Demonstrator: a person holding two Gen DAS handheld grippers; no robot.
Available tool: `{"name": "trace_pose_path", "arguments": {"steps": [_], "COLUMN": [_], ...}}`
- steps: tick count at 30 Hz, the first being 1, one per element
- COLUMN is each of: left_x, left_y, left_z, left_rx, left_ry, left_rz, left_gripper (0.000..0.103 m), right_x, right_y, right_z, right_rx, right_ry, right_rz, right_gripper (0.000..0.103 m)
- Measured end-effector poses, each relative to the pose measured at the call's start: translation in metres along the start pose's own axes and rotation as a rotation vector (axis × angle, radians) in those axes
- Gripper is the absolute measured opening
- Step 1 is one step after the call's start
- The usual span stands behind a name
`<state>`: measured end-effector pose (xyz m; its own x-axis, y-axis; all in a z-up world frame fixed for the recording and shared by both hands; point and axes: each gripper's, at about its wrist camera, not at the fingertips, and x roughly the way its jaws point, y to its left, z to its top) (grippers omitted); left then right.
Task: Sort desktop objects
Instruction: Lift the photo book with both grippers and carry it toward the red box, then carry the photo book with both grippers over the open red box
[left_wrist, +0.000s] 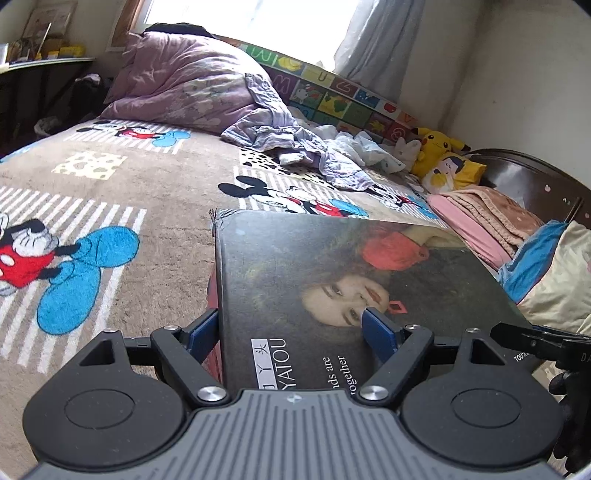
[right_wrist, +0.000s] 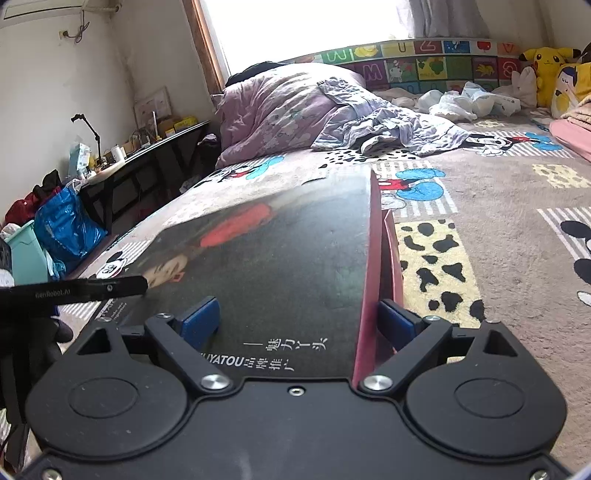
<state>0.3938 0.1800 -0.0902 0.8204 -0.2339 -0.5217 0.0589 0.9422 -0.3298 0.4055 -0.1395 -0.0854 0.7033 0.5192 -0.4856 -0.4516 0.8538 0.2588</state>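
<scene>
A large flat package (left_wrist: 314, 266) with a dark portrait print and red sides is held over the bed; I cannot tell whether it is a box or a paper bag. My left gripper (left_wrist: 291, 317) grips its near left corner, one blue pad (left_wrist: 203, 332) against the red side and the other on the printed face. My right gripper (right_wrist: 297, 306) holds the near right corner of the package (right_wrist: 295, 240) the same way, one pad (right_wrist: 395, 321) on the red side. Each view shows the other gripper's finger at its edge, the right gripper (left_wrist: 535, 339) and the left gripper (right_wrist: 110, 288).
Below lies a bed with a cartoon-mouse blanket (left_wrist: 110, 177). A purple duvet (left_wrist: 184, 81) and loose clothes (left_wrist: 295, 147) are heaped at its far side. Yellow plush toys (left_wrist: 436, 144) and a folded pink blanket (left_wrist: 487, 218) sit by the headboard. A cluttered desk (right_wrist: 147, 155) and a blue bag (right_wrist: 66, 225) stand beside the bed.
</scene>
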Motion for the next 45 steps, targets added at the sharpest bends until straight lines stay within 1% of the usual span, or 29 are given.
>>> {"name": "trace_pose_path", "arguments": {"steps": [13,20,23,26,29,35,38,41,43,45], "left_x": [0.004,0.005,0.005,0.007,0.007,0.007,0.005,0.005,0.004,-0.001], "left_y": [-0.006,-0.009,-0.01,-0.013,-0.013,-0.016,-0.021,-0.018,-0.021,-0.027], "left_z": [-0.001,-0.002,-0.001,-0.001,-0.002,-0.002,-0.003,-0.003,-0.003,-0.003], "left_rx": [-0.03,-0.029,-0.03,-0.012,-0.018,-0.012,0.03,0.025,0.054,0.08], "left_ry": [-0.003,-0.005,-0.002,-0.004,-0.006,-0.006,-0.015,-0.01,-0.024,-0.06], "left_rz": [0.023,0.035,0.039,0.049,0.052,0.063,0.058,0.062,0.085,0.133], "left_gripper": [0.082,0.082,0.082,0.082,0.082,0.082,0.083,0.083,0.083,0.083], "right_x": [0.009,0.006,0.002,-0.005,-0.008,-0.013,-0.01,-0.009,-0.008,-0.005], "right_y": [-0.012,-0.012,-0.011,-0.008,-0.003,0.012,0.016,0.014,0.016,0.021], "right_z": [0.004,0.001,0.0,0.0,0.002,0.003,0.002,0.0,0.0,-0.001], "right_rx": [0.04,0.042,0.044,0.013,-0.032,-0.127,-0.153,-0.167,-0.201,-0.267], "right_ry": [-0.005,-0.014,-0.031,-0.066,-0.092,-0.14,-0.126,-0.133,-0.129,-0.106], "right_rz": [-0.006,-0.004,-0.008,-0.03,-0.054,-0.06,-0.043,-0.043,-0.056,-0.085], "right_gripper": [0.094,0.093,0.093,0.093,0.093,0.093,0.092,0.092,0.092,0.092]}}
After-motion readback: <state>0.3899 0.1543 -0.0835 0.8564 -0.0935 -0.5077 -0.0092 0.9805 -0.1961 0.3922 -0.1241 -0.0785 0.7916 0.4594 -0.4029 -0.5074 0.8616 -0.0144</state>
